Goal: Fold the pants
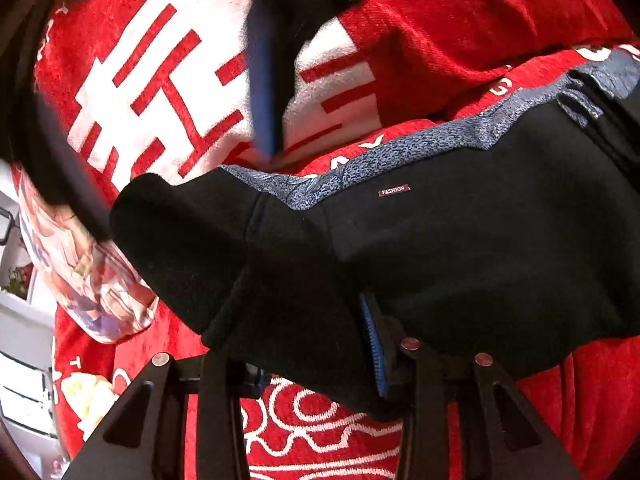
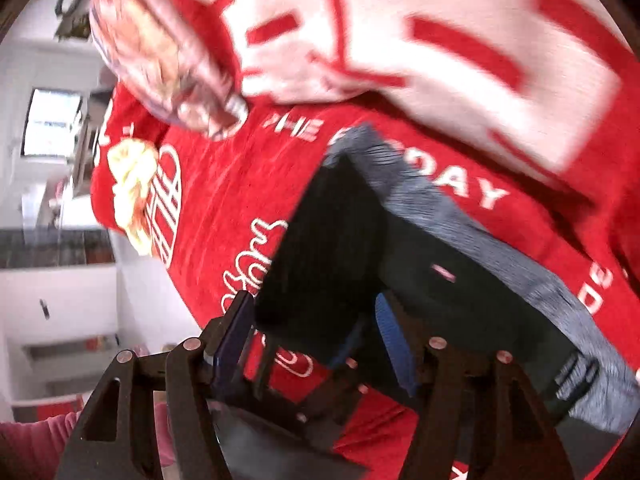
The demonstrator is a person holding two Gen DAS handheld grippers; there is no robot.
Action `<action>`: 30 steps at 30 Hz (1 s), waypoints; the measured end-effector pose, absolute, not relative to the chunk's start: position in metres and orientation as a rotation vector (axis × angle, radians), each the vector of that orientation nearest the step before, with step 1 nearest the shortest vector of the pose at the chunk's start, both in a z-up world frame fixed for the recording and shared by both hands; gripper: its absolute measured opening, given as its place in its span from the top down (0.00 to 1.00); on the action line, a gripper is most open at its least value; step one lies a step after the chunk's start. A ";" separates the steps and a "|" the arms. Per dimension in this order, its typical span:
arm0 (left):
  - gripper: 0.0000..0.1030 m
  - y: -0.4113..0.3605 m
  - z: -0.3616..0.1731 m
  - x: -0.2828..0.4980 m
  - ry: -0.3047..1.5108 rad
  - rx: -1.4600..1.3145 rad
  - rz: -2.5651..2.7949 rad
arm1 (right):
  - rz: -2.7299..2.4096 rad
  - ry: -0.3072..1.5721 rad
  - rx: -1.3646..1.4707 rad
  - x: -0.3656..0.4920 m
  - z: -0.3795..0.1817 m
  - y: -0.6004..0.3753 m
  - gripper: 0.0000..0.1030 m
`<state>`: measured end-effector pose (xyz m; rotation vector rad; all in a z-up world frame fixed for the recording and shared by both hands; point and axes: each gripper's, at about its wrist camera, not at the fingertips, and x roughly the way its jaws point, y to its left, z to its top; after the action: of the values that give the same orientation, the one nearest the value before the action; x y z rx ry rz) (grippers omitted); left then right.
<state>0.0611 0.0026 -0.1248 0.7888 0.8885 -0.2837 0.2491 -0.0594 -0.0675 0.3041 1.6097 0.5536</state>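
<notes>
The black pants [image 1: 460,248] with a grey patterned side stripe and a small "FASHION" label lie folded over on a red blanket [image 1: 460,28]. My left gripper [image 1: 316,344] is shut on the black fabric near the leg end; a blue pad [image 1: 372,344] shows beside the cloth. In the right wrist view the pants [image 2: 332,240] hang between my right gripper's fingers [image 2: 320,320], which stand apart around the fabric; the frame is blurred. The right gripper's blue finger [image 1: 262,72] also shows in the left wrist view above the pants.
The red blanket has white lettering and a large white pattern [image 2: 460,40]. A patterned pillow [image 1: 80,272] lies at its left edge. White cabinets and a window [image 2: 52,120] stand beyond the bed.
</notes>
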 end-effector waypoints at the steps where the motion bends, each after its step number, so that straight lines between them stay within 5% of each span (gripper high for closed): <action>1: 0.62 0.003 -0.124 0.060 0.886 0.790 -0.285 | 0.563 1.636 0.283 0.252 -0.072 -0.052 0.35; 7: 0.62 0.002 -0.123 0.057 0.866 0.804 -0.294 | 0.537 1.776 0.217 0.266 -0.106 -0.018 0.39; 8: 0.62 0.001 -0.123 0.057 0.868 0.804 -0.299 | 0.531 1.803 0.230 0.266 -0.113 -0.018 0.47; 10: 0.62 0.001 -0.122 0.055 0.888 0.789 -0.309 | 0.505 1.831 0.244 0.265 -0.122 -0.019 0.78; 11: 0.62 0.000 -0.119 0.053 0.882 0.782 -0.316 | 0.488 1.820 0.238 0.264 -0.122 -0.022 0.80; 30: 0.62 -0.152 0.003 -0.024 0.778 0.576 -0.622 | 0.446 1.255 0.725 0.111 -0.008 -0.248 0.82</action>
<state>-0.0244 -0.1523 0.0028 0.5762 0.7783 -0.6220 0.1110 -0.2481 -0.0077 0.7248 1.2553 0.4464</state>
